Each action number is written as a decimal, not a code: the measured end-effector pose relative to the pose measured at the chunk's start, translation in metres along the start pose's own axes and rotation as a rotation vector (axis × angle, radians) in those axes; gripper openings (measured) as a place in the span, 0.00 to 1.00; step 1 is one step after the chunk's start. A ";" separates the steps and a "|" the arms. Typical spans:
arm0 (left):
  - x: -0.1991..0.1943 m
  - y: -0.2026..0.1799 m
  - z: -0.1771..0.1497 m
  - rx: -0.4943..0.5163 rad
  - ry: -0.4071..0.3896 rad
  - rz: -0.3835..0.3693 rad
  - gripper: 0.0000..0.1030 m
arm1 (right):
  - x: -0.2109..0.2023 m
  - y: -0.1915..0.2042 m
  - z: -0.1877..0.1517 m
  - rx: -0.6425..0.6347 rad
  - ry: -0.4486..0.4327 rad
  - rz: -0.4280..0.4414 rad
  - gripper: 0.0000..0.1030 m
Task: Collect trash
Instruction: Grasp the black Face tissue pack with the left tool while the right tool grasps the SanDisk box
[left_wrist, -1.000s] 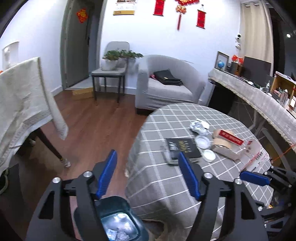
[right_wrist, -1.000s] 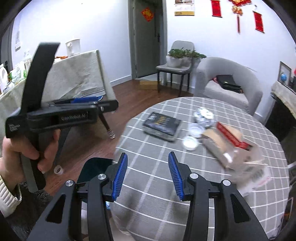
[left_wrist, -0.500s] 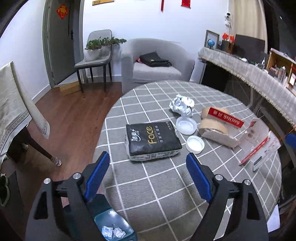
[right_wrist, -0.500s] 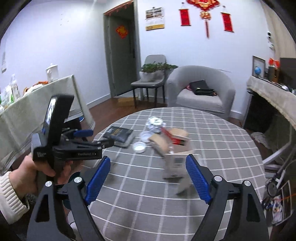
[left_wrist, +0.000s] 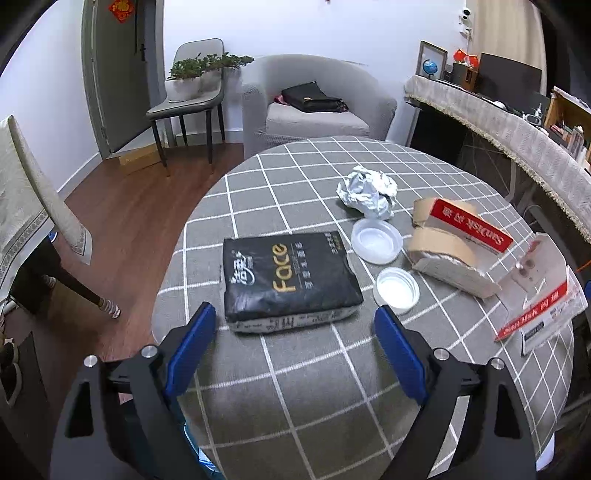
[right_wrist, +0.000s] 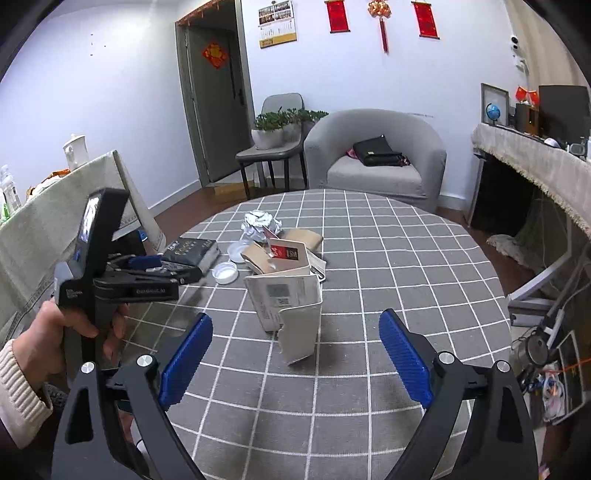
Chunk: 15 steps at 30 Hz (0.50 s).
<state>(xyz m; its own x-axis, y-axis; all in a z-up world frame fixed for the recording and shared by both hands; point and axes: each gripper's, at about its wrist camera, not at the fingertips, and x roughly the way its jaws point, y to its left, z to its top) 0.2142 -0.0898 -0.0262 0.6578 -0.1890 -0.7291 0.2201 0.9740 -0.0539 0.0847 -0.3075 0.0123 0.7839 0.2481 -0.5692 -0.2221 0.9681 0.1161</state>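
At the six o'clock edge of the left wrist view, a teal bin (left_wrist: 192, 448) is almost wholly hidden behind the black frame of the left gripper (left_wrist: 295, 332), and its contents cannot be made out. At three o'clock, a blue part (left_wrist: 588, 291) is cut off by the picture's edge and cannot be identified. In the right wrist view, the black tissue pack (right_wrist: 192, 251) is partly covered by the left gripper (right_wrist: 155, 264), whose fingertips are seen edge-on. The small print on the torn white card (right_wrist: 295, 317) is too fine to be read.
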 end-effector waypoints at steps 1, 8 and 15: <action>0.000 0.000 0.001 -0.002 0.002 0.008 0.87 | 0.003 -0.001 0.001 0.005 0.008 0.001 0.90; 0.007 0.003 0.010 -0.035 0.008 0.017 0.87 | 0.025 -0.001 0.005 -0.001 0.064 0.020 0.90; 0.016 0.002 0.018 -0.035 0.022 0.016 0.87 | 0.046 0.003 0.012 -0.010 0.095 0.027 0.90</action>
<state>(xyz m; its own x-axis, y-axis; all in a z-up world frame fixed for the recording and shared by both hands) 0.2382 -0.0931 -0.0262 0.6446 -0.1713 -0.7450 0.1846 0.9806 -0.0657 0.1274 -0.2930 -0.0040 0.7191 0.2691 -0.6406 -0.2487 0.9606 0.1243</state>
